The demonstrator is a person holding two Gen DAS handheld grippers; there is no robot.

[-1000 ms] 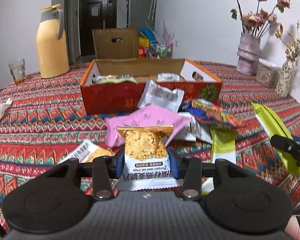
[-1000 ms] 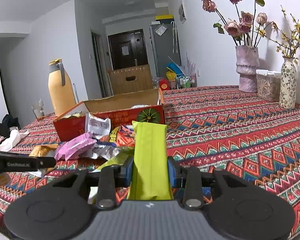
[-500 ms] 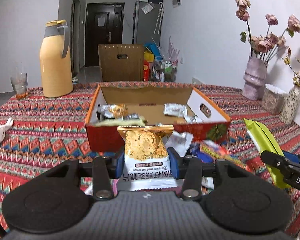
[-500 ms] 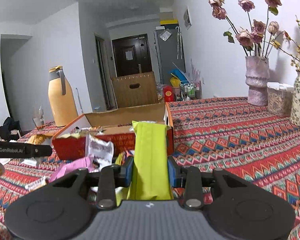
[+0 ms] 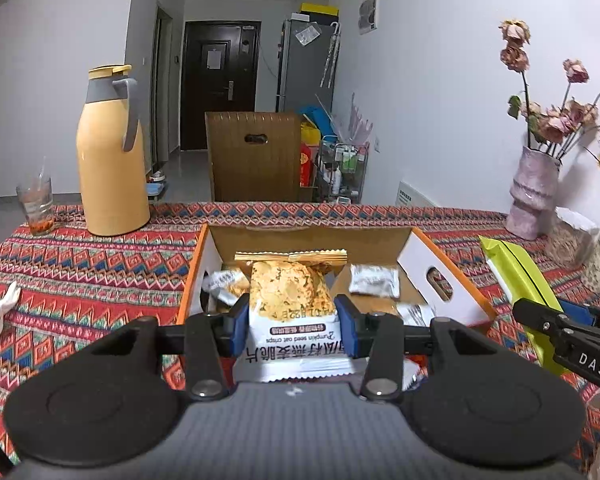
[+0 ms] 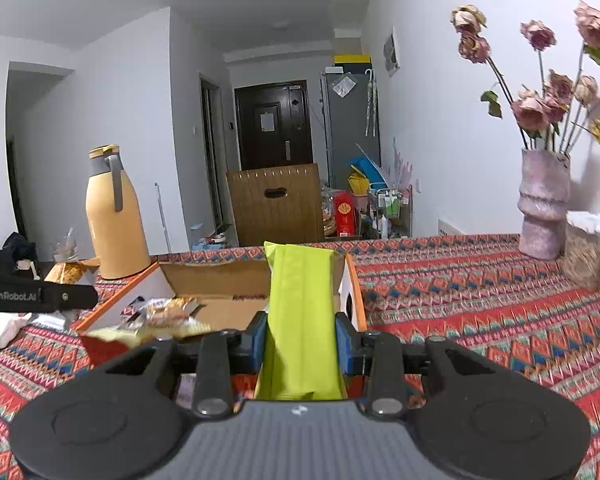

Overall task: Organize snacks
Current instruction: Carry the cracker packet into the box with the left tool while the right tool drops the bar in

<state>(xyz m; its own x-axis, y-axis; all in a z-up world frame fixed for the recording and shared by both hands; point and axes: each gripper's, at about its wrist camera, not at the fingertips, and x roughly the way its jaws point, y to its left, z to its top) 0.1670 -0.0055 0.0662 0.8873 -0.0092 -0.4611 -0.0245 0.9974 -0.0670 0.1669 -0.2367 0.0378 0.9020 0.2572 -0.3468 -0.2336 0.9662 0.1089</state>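
Snacks being carried by two handheld grippers above a bench (image 5: 100, 264) draped in a red patterned cloth. Left gripper (image 5: 296, 322) pinching an oat crisp packet (image 5: 288, 300) by its sides between blue pads, packet standing upright with its gold sealed edge at 12 o'clock and printed label upside down near the camera. Right gripper (image 6: 300, 336) pinching a lime-green packet (image 6: 302, 312) the same way, long and narrow, pointing toward 12 o'clock.

Sitting just beyond both grippers, an open cardboard box (image 5: 420, 256) with orange edges, white end walls and a red outer face. Lying inside the box, a small silver sachet (image 5: 374, 280) at 1 o'clock from the oat crisp packet, and another crisp packet (image 5: 224, 284) at 10 o'clock from it. In the left view, the lime-green packet showing at 3 o'clock, outside the box's right wall. In the right view, its tip overlapping the box's right end, with the left gripper's black finger showing at 9 o'clock.

Standing on the bench at 10 o'clock, a tall yellow thermos jug (image 5: 112, 160) with a grey handle, and a drinking glass (image 5: 36, 206) to its left. At 2 o'clock, a pink vase (image 5: 534, 196) holding dried roses. Behind the bench, a wooden chair back (image 5: 256, 156) and a dark door (image 5: 220, 80).
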